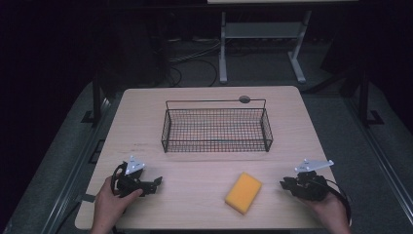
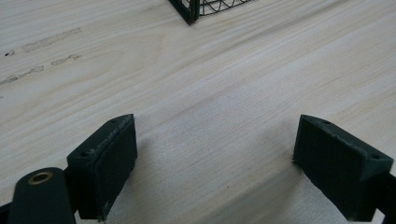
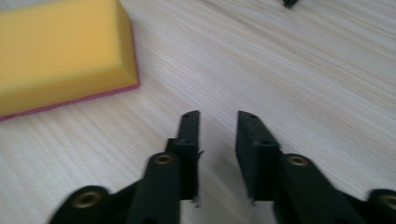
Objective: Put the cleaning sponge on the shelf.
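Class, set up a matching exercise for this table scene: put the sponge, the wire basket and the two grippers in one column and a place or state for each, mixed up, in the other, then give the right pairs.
1. sponge
2. basket
3. left gripper
4. right gripper

A. jaws wide apart
B. black wire, at the table's far middle
C. yellow, lying flat near the front edge
D. jaws nearly together, nothing between them

Pairs: 1-C, 2-B, 3-A, 4-D

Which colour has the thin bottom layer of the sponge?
Pinkish red, beneath the yellow sponge; the right gripper view shows it best.
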A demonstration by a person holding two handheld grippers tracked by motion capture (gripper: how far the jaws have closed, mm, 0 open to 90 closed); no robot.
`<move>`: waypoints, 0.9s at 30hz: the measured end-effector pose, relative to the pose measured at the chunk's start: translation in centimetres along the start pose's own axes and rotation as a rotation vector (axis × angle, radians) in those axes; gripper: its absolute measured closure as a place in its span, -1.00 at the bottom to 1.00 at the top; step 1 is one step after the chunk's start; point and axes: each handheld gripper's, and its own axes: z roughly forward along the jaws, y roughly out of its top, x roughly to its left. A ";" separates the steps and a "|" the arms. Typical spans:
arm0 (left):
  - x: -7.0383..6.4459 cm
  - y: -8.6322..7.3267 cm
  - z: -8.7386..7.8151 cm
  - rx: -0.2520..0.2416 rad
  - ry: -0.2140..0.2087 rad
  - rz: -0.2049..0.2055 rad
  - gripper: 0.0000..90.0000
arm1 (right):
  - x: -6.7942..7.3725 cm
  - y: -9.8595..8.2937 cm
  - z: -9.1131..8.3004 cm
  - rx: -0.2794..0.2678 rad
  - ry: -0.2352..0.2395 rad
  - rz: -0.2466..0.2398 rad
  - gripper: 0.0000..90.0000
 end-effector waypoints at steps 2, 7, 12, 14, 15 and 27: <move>0.0 0.0 0.0 0.000 0.000 0.000 -0.72 | 0.2 0.1 -0.1 -0.007 0.009 -0.011 0.98; 0.0 0.0 0.0 0.000 0.001 -0.001 -0.72 | 0.8 0.4 -0.1 0.004 0.041 -0.029 0.99; 0.0 0.0 0.0 0.000 0.002 -0.002 -0.72 | 1.4 0.7 0.2 0.021 0.069 -0.042 0.99; 0.0 0.0 0.0 0.000 0.002 -0.002 -0.72 | 1.7 0.9 0.4 0.030 0.085 -0.051 0.99; 0.0 0.0 0.0 0.000 0.002 -0.002 -0.72 | 1.8 1.0 0.5 0.032 0.091 -0.055 0.99; 0.0 0.0 0.0 0.000 0.004 -0.004 -0.72 | 3.0 2.3 1.3 0.088 0.109 -0.095 0.99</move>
